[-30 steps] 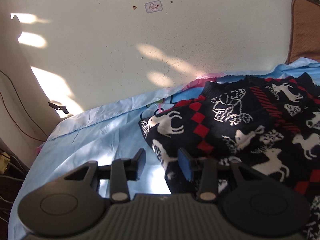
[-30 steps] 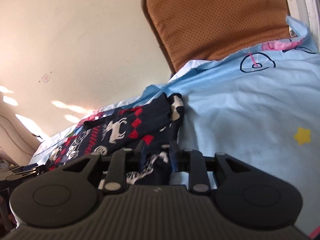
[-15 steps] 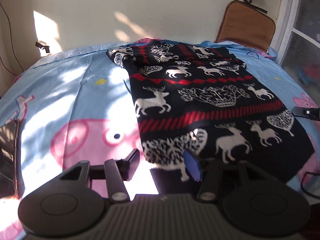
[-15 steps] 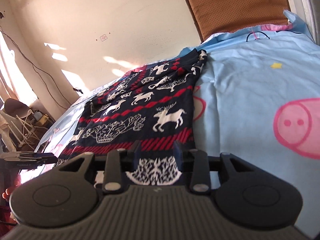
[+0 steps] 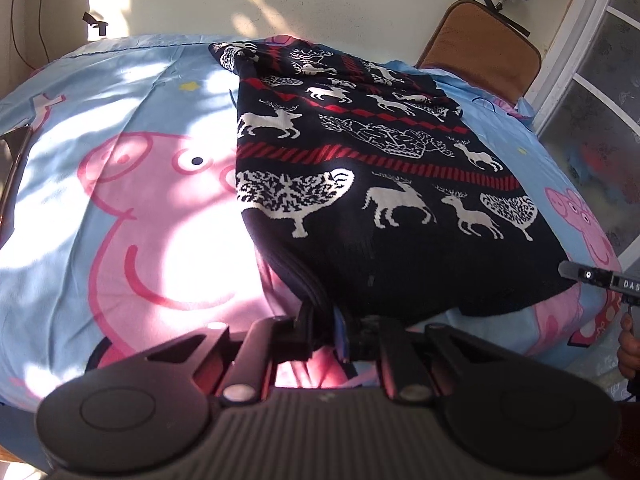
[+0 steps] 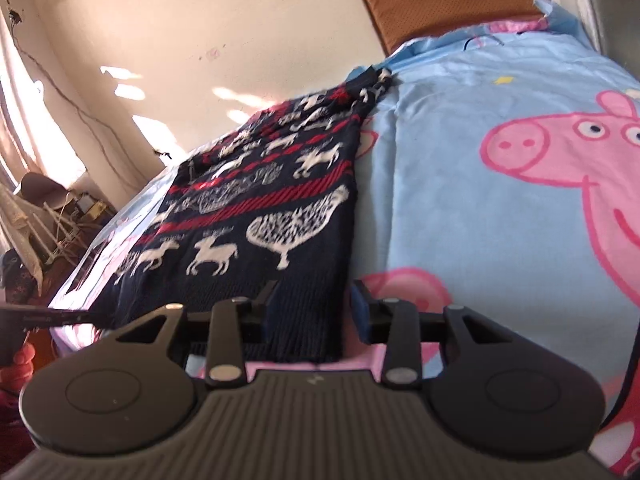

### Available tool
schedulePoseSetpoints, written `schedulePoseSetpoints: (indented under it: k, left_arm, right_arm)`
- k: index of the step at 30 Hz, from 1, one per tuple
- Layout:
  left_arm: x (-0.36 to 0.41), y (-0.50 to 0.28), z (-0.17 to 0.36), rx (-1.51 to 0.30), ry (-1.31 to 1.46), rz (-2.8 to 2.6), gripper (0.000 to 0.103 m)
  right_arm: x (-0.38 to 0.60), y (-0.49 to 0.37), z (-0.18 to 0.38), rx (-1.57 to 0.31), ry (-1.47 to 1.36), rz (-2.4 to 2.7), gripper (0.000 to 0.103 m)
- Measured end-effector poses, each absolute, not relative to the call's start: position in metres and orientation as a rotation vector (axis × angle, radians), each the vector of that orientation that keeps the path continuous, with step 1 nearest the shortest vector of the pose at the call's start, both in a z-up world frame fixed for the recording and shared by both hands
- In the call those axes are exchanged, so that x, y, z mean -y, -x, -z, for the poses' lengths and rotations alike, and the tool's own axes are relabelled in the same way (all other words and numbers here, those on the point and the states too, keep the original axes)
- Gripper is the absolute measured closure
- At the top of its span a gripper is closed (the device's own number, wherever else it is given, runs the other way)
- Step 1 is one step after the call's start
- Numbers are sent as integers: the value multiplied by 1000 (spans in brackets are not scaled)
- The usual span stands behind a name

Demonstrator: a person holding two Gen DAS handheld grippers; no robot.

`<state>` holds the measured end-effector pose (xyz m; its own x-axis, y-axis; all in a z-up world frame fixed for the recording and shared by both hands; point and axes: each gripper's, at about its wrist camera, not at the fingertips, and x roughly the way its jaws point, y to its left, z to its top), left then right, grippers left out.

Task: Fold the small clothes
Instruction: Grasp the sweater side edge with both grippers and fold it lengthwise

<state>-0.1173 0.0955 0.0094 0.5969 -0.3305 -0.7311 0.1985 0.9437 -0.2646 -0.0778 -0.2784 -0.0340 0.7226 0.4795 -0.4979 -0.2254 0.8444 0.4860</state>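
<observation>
I have the sweater (image 5: pixel 360 184) spread flat on the bed (image 5: pixel 120 200), long and narrow, its sides apparently already turned in, so the lengthwise folds look done and the crosswise fold from the near hem is still to make. My left tool (image 5: pixel 322 326) has just clamped down on the near left corner of the hem, jaws pinched nearly together on the dark knit. My right tool (image 6: pixel 310 306) has just been closing around the near right corner; the ribbed hem sits between the jaws, though I cannot tell whether the pads are pressing it yet. The sweater is a thick, soft navy knit with white reindeer, heart shapes and red stripes; the sheet under it is smooth pale blue cotton printed with pink cartoon pigs
</observation>
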Motion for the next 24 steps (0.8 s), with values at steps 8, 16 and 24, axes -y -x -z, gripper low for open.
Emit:
schedulePoseSetpoints:
  k: [8,16,24]
  left_arm:
    - [-142,101,-62,-720,361,287,97]
    - [-137,3,-81,-667,357,241,97]
    - [-118,-100,-54,-741,216,20,68]
  right_arm:
    - [291,70,6,-526,-590,-512,95]
    - [294,-30,-36,-434,-577,-395,95]
    - [280,-138,-14,-489,-496,-183,68]
